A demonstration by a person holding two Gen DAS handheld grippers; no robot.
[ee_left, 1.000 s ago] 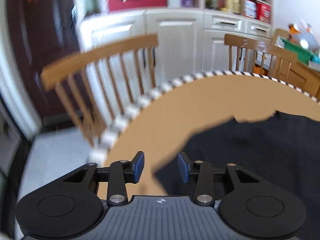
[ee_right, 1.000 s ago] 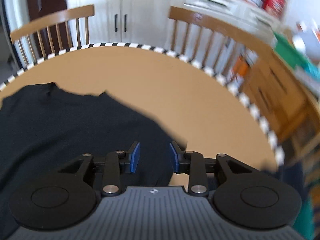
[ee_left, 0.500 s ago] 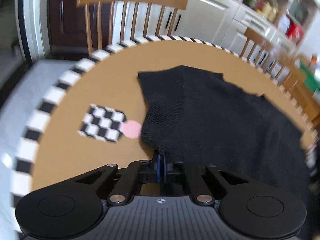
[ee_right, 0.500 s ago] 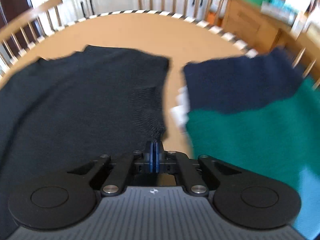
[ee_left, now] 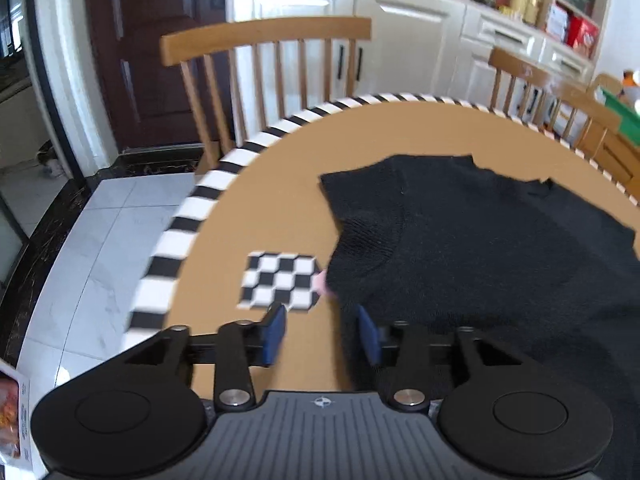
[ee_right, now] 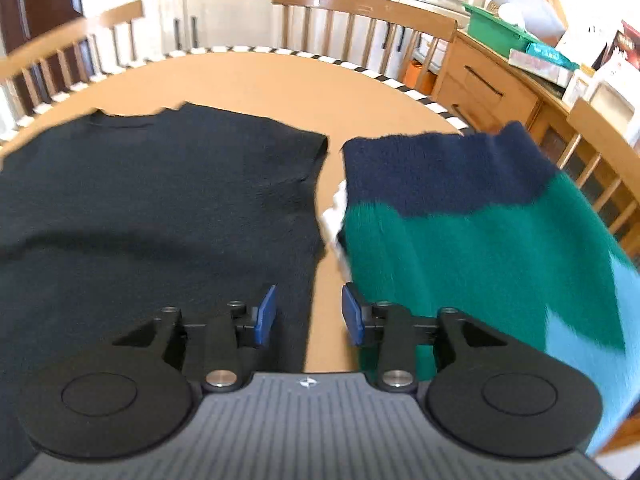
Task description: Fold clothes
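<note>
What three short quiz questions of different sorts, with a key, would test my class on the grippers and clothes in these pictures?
1. True or false: the left gripper is shut on the black sweater.
2. What lies right of the black sweater on the table? A) a towel B) a green and navy sweater C) a red box
3. Fill in: the right gripper hangs over the ____ between the two sweaters.

Key: 1 false, both grippers are open; 2 B; 3 gap.

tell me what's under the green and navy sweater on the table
A white and dark patterned patch peeks out at the left edge of the green and navy sweater; the rest of it is covered, as is the table below.
</note>
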